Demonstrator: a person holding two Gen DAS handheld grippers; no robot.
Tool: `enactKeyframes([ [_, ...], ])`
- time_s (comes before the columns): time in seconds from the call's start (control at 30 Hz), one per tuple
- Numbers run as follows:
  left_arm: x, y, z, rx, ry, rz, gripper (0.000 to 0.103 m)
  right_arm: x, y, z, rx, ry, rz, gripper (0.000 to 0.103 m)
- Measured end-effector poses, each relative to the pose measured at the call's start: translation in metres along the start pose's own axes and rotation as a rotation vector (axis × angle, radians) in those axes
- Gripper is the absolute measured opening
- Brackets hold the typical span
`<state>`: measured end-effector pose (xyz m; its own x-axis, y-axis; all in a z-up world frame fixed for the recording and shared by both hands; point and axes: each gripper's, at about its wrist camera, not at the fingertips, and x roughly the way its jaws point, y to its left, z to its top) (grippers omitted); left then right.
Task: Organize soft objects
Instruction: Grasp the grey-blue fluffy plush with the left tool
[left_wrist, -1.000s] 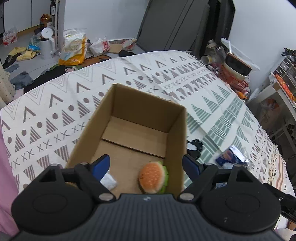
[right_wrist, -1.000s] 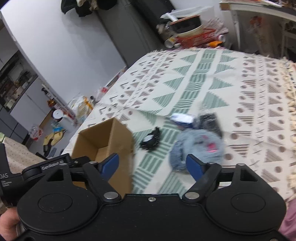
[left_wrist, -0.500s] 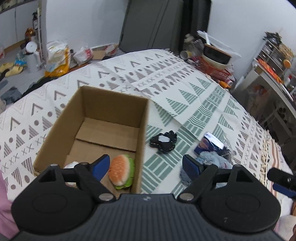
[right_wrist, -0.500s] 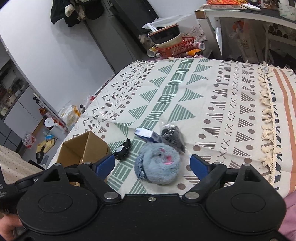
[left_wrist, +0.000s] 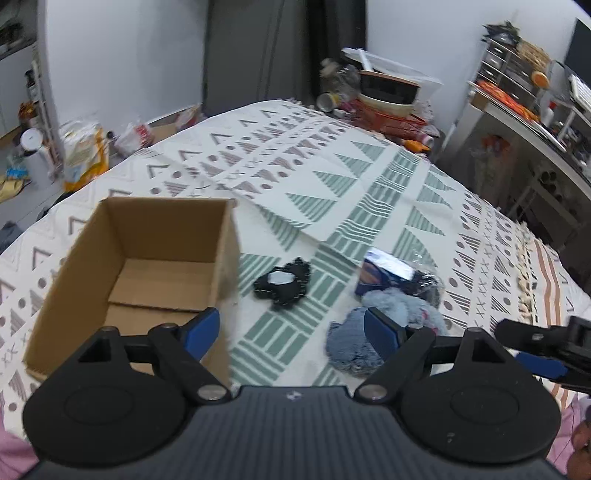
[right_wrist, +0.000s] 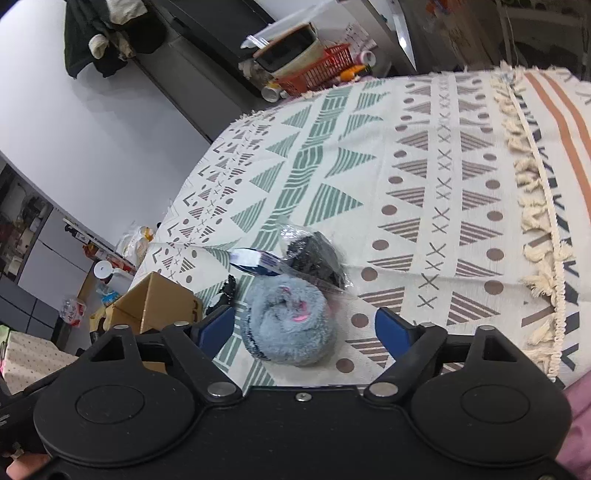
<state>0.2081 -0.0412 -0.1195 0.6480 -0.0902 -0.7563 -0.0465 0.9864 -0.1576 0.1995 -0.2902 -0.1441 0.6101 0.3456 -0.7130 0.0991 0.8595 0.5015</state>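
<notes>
Woven cloth (left_wrist: 369, 177) with green striped triangles, brown dots and little crosses covers the whole bench, and cream tassels (right_wrist: 532, 218) run along one edge. It looks thin and flat, with one fold showing near the middle.

Next in size is the brown cardboard box (left_wrist: 122, 236). It stands open at the top on the left side of the cloth, most likely so soft things can be dropped straight in. From here its floor looks bare, but the near part is hidden behind the tongs.

The fluffy grey-blue toy (right_wrist: 288, 317) lies to the right of the box, well apart from it. It is round and fuzzy with a small pink spot, and it should squash easily when squeezed. Just behind it, touching it, is a crinkly clear plastic bag (right_wrist: 314, 254) with something dark inside and a shiny blue label (right_wrist: 255, 260).

A small black lacy piece (left_wrist: 284, 282) with a pale middle lies flat between the box and the toy.

The right tongs (right_wrist: 304, 326) are spread wide with nothing in them, low over the cloth with the fuzzy toy right between the blue tips. My guess is the toy gets picked up next. The left tongs (left_wrist: 291, 328) are spread wide too and hold nothing, hanging above the gap between box and toy.
</notes>
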Motion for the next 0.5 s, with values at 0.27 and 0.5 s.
enactKeyframes([
  [0.27, 0.020, -0.027, -0.003, 0.002, 0.039, -0.099, 0.061, 0.028, -0.024, 0.004, 0.060, 0.064, 0.064, 0.056],
  [0.5, 0.043, -0.045, -0.006, 0.015, 0.106, -0.147, 0.035, 0.050, -0.036, 0.007, 0.084, 0.113, 0.148, 0.046],
])
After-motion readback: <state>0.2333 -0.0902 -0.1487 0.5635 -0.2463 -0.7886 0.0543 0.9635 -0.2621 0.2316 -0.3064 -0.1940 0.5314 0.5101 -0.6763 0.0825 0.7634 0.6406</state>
